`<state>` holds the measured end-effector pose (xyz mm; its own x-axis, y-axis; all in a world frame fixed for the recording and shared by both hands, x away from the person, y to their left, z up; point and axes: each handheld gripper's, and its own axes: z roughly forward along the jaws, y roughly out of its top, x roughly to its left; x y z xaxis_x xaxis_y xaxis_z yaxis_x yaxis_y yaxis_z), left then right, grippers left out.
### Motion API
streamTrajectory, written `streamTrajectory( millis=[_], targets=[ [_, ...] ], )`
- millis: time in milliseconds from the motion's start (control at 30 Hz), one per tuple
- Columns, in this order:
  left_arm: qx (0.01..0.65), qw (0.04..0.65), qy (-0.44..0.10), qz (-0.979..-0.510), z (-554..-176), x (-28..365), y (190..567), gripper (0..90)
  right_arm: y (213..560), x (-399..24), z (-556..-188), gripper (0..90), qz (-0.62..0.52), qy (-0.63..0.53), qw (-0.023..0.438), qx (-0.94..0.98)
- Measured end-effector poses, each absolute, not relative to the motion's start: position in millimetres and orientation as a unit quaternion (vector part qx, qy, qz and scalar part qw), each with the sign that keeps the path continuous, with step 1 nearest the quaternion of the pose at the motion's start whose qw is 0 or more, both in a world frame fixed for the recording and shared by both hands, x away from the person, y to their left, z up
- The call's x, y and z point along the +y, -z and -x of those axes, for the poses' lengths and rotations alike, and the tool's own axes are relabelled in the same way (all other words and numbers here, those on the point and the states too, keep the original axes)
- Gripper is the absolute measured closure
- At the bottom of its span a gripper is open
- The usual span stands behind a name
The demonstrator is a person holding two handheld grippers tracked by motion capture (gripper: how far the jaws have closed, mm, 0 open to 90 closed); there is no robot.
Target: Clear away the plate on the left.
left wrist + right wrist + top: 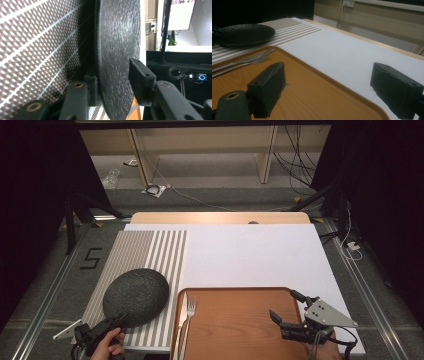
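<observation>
Left gripper (116,319) is down at the near left corner of the table, clamped on the near rim of a black plate (136,296). You can see a hand (107,346) wrapped around its handle, coming in from the bottom edge and angled up toward the far right. In the left gripper view the plate (117,55) stands on edge between the two jaws, one pressed on each face, so the gripper is rolled onto its side with the rim pinched. The plate sits over a striped placemat (145,251), and in the right gripper view it looks roughly level just above that mat; can't tell whether it's touching or a bit lifted.

Right gripper (289,309) is at the near right, over the right part of an orange-brown tray (240,320). Its jaws are spread wide apart with nothing between them, pointing toward the far left, with the grey three-cornered plate on top. In its own view the jaws straddle the tray's far edge, one over the tray (312,90) and one over the white table cover (352,55).

A fork (189,316) and a knife (182,315) lie side by side along the tray's left edge, well apart from the right gripper.
</observation>
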<state>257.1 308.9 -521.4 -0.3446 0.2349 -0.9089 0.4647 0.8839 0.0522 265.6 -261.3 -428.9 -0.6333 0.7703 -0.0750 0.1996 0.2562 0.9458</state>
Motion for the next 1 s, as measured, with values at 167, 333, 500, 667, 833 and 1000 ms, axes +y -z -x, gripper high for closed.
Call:
streamTrajectory(
  millis=[167,333,500,667,833,1000],
  targets=[
    [0.816,0.529,0.112,-0.204,-255.8,310.3,523.5,74.7,428.9,-261.2,-265.7,13.7,-0.327,-0.515,0.276,0.743],
    [0.817,0.529,0.113,-0.197,-255.4,311.4,524.9,80.8,429.0,-261.3,-265.8,13.7,-0.329,-0.515,0.275,0.742],
    [0.814,0.536,0.112,-0.194,-254.8,312.1,524.3,83.5,428.8,-261.5,-265.7,13.7,-0.329,-0.514,0.275,0.743],
    [0.814,0.539,0.114,-0.184,-254.1,312.6,525.8,84.5,428.8,-261.3,-265.9,13.7,-0.33,-0.516,0.275,0.741],
    [0.814,0.54,0.115,-0.183,-253.8,312.6,525.9,85.0,428.6,-262.1,-265.4,13.7,-0.33,-0.515,0.274,0.742],
    [0.812,0.543,0.113,-0.183,-253.0,312.6,524.8,84.7,428.5,-262.6,-265.0,13.7,-0.329,-0.515,0.275,0.742]
  ],
)
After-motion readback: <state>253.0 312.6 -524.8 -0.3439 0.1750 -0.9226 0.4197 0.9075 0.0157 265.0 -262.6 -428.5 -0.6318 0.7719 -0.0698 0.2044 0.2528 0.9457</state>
